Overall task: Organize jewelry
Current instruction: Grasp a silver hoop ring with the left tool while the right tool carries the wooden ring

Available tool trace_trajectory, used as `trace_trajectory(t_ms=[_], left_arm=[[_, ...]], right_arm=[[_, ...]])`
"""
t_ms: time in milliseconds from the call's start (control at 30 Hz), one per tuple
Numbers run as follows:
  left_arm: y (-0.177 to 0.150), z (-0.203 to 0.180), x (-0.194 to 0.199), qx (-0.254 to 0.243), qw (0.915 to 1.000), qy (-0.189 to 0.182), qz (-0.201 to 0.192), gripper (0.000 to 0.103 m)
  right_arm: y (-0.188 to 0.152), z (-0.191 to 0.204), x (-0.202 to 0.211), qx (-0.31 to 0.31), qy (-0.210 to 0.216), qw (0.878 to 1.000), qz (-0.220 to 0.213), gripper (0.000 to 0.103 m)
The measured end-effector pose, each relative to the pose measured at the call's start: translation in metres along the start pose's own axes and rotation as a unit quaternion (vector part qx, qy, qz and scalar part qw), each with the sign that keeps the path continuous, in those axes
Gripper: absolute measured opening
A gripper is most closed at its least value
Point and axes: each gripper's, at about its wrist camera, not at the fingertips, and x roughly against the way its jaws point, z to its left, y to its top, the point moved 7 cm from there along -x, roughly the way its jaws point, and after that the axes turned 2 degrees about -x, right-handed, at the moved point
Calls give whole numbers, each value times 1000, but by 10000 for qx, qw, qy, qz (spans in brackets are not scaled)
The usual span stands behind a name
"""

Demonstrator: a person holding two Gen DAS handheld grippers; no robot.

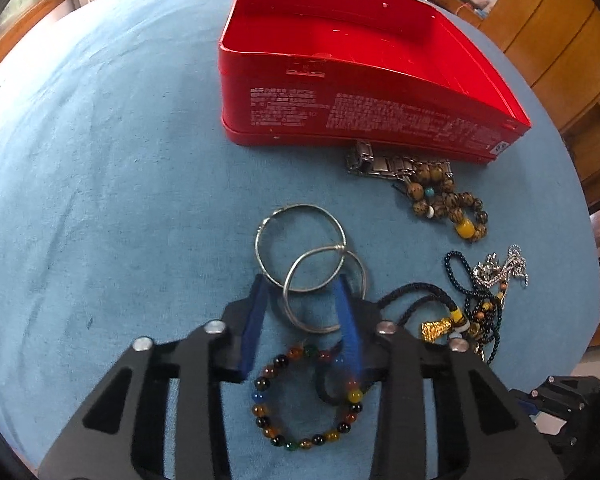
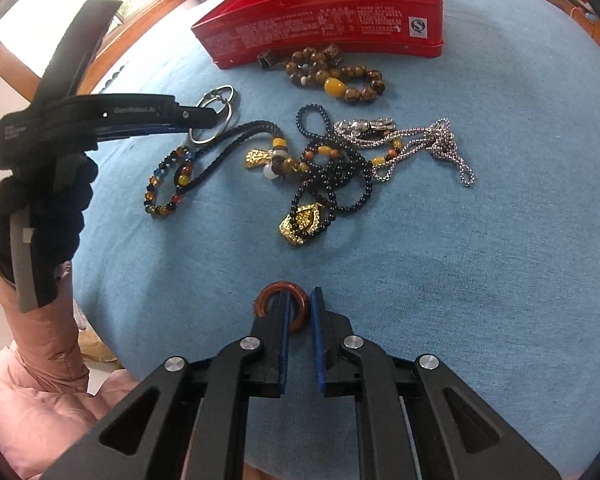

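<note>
Two silver bangles (image 1: 300, 240) lie overlapped on the blue cloth. My left gripper (image 1: 302, 284) points down over them, its blue pads (image 1: 256, 320) either side of the nearer bangle (image 1: 324, 292). A gap shows at the left pad, so it is open. In the right wrist view its tip (image 2: 204, 118) sits over the bangles (image 2: 216, 112). My right gripper (image 2: 300, 296) is shut on the rim of a reddish-brown ring (image 2: 266, 300) near the table's front. The red tin (image 1: 340, 92) stands open at the back with nothing visible inside.
A multicoloured bead bracelet (image 1: 300, 400) lies under the left gripper. A brown bead bracelet (image 1: 448, 204) and a metal watch band (image 1: 376, 162) lie beside the tin. Black bead strings, gold pendants (image 2: 300, 224) and a silver chain (image 2: 420, 140) lie tangled mid-table. A gloved hand (image 2: 40, 200) holds the left gripper.
</note>
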Motion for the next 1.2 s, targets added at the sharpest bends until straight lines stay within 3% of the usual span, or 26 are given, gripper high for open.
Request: trace_trajectory(t_ms=[133,167,867,1200], left_arm=[[-2,-7,-2,-11,10000,-21,35,6],[-3,-8,-3,8,10000,-31,23,4],[-6,5,45,145,9974,-269,-647,2],[-14,13,69,157,9954,-363,-870,2]], right_arm=[[2,0,0,-12,-21,10000,-12,10],[2,0,0,-14,-32,10000,-22,10],[2,-8,34,-183,78,9991,-364,7],[22,-9,48,-260,208,9975,-622,7]])
